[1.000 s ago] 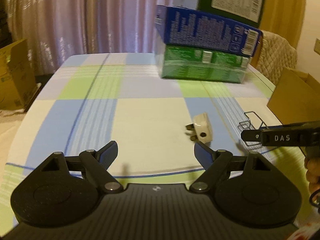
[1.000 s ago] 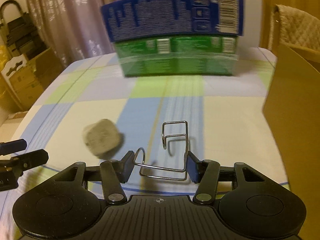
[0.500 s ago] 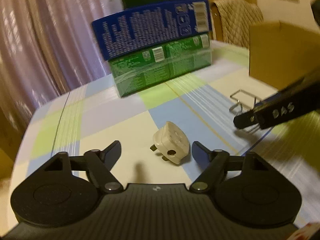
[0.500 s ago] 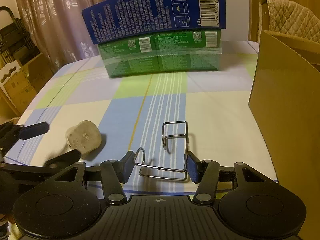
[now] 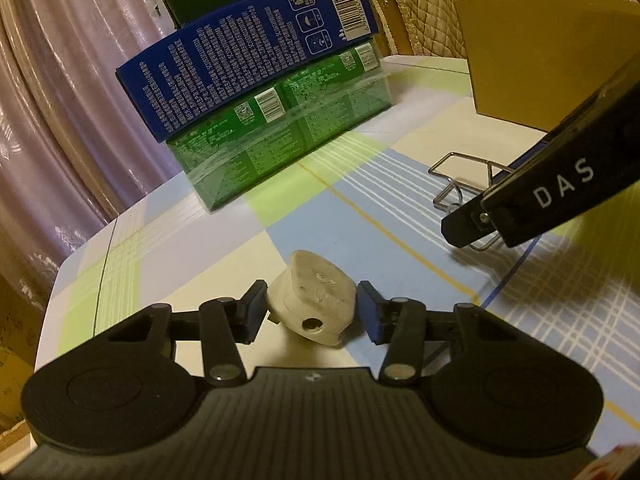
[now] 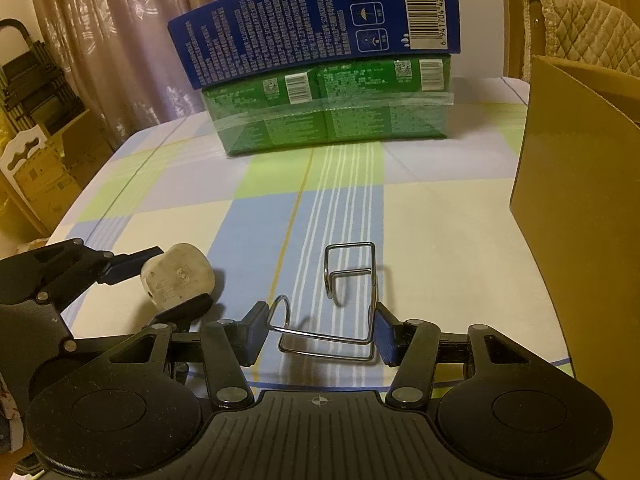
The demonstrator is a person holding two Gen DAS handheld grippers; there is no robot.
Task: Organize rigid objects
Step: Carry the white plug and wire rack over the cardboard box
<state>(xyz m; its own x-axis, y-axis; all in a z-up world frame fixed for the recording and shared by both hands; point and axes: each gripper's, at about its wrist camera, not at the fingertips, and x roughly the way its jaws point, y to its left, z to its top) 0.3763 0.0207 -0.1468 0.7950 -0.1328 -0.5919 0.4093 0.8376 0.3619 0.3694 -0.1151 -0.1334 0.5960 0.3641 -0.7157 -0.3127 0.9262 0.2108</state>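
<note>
A white plug adapter [image 5: 312,304] lies on the checked tablecloth between the fingers of my left gripper [image 5: 311,312]; the pads stand close on both sides of it, with a small gap on the right. It also shows in the right wrist view [image 6: 178,276]. A bent wire rack [image 6: 340,304] sits between the fingers of my right gripper [image 6: 320,334], whose pads touch both its sides. The rack also shows in the left wrist view [image 5: 460,184], partly hidden by the right gripper's finger [image 5: 560,192].
A stack of green and blue boxes [image 6: 320,80] stands at the back of the table. A brown cardboard box [image 6: 580,200] stands at the right. A quilted chair back [image 6: 580,28] is behind it. Curtains hang at the far left.
My left gripper has moved forward around the plug adapter and its fingers have closed in on it. My right gripper has stayed on the wire rack.
</note>
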